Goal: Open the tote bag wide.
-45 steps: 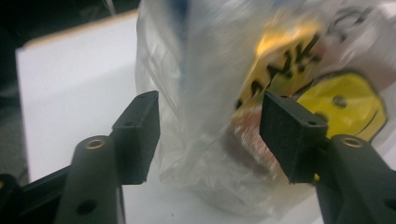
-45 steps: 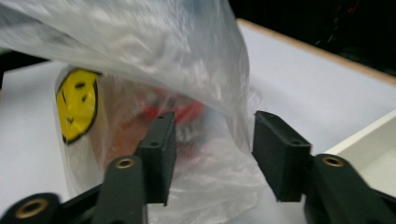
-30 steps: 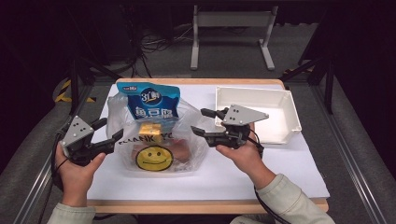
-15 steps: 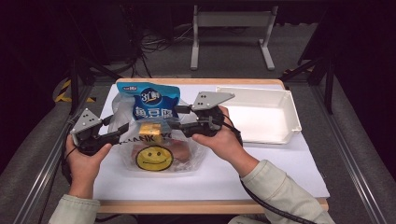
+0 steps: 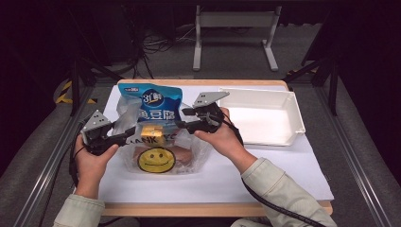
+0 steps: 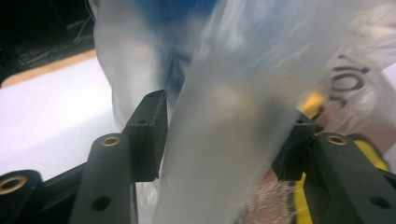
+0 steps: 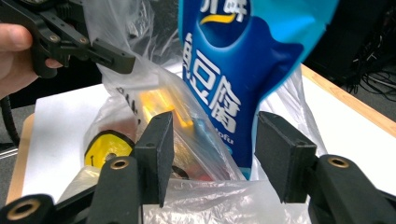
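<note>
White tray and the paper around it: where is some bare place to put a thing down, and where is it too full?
The white tray looks bare inside. Bare white paper lies in front of the tray, right of the plastic bag. It is crowded at the bag: blue packet, left gripper and right gripper meet there.

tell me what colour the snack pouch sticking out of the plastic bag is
Blue with white lettering; the snack pouch shows best in the right gripper view.

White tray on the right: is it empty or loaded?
Empty. The high view shows the white tray with a bare floor, while the blue pouch sits in the plastic bag.
</note>
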`<state>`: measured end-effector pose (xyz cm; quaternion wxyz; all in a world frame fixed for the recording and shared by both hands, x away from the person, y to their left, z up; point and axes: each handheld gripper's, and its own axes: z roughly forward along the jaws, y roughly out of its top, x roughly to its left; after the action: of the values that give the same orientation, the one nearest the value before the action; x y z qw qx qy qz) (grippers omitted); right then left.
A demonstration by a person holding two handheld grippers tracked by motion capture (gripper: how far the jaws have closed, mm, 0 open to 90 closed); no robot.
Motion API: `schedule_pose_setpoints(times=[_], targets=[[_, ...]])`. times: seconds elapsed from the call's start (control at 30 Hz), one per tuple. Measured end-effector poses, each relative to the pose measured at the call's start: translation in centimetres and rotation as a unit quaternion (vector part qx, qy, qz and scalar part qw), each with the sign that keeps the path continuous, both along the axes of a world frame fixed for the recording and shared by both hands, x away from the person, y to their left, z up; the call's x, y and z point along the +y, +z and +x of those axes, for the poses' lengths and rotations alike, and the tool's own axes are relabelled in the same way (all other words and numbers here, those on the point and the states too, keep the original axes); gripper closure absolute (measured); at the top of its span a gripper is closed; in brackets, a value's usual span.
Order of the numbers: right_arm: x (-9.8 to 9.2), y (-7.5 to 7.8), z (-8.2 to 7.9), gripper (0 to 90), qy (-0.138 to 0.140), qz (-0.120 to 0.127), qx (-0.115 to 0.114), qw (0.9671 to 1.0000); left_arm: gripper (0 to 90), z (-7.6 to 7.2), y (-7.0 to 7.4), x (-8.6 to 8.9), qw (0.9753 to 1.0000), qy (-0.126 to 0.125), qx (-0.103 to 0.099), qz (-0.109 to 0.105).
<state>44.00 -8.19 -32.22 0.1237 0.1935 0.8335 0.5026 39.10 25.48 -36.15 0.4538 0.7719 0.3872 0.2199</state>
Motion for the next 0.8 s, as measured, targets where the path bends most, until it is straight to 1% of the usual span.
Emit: schedule_pose_setpoints(times=[0.03,0.1,0.17,0.2,0.27,0.3,0.33,0.4,0.5,0.63,0.8], targets=[[0.0,-0.1,0.1,47.5,-0.001,-0.001,0.002,1.0000,46.0,0.2,-0.3,0.0,1.0000,-0.001,0.005,-0.003],[-0.1,-0.4,0.2,46.7,-0.002,-0.006,0.006,1.0000,47.2,0.5,-0.8,0.1,0.9998,-0.002,0.018,-0.001],[0.0,-0.8,0.5,46.2,-0.002,-0.011,0.012,0.9999,53.2,0.6,-1.0,0.0,0.9998,0.000,0.020,0.000],[0.0,-0.8,0.5,46.2,-0.002,-0.011,0.012,0.9999,53.2,0.6,-1.1,0.0,0.9997,0.000,0.023,0.002],[0.0,-1.4,0.8,45.9,-0.004,-0.017,0.017,0.9997,65.7,0.5,-1.1,-0.1,0.9998,0.001,0.019,0.006],[0.0,-1.6,1.0,45.7,-0.004,-0.019,0.019,0.9996,74.7,0.4,-1.0,0.0,0.9998,-0.002,0.016,0.011],[0.0,-1.9,1.3,45.6,-0.004,-0.022,0.023,0.9995,81.4,0.4,-1.0,0.0,0.9998,-0.002,0.016,0.011],[0.1,-2.2,1.5,45.3,-0.002,-0.025,0.027,0.9993,88.0,0.1,-0.8,0.0,0.9999,0.000,0.008,0.012],[0.3,-2.5,1.7,44.5,0.000,-0.031,0.030,0.9991,89.4,0.0,-0.7,0.1,0.9999,-0.001,0.005,0.010],[0.6,-3.0,2.1,43.0,0.004,-0.039,0.037,0.9985,89.7,-0.3,-0.6,0.2,1.0000,-0.004,0.001,-0.004],[0.9,-3.6,2.5,42.1,0.006,-0.046,0.045,0.9979,89.7,-0.5,-0.4,0.4,0.9999,-0.008,-0.006,-0.010]])
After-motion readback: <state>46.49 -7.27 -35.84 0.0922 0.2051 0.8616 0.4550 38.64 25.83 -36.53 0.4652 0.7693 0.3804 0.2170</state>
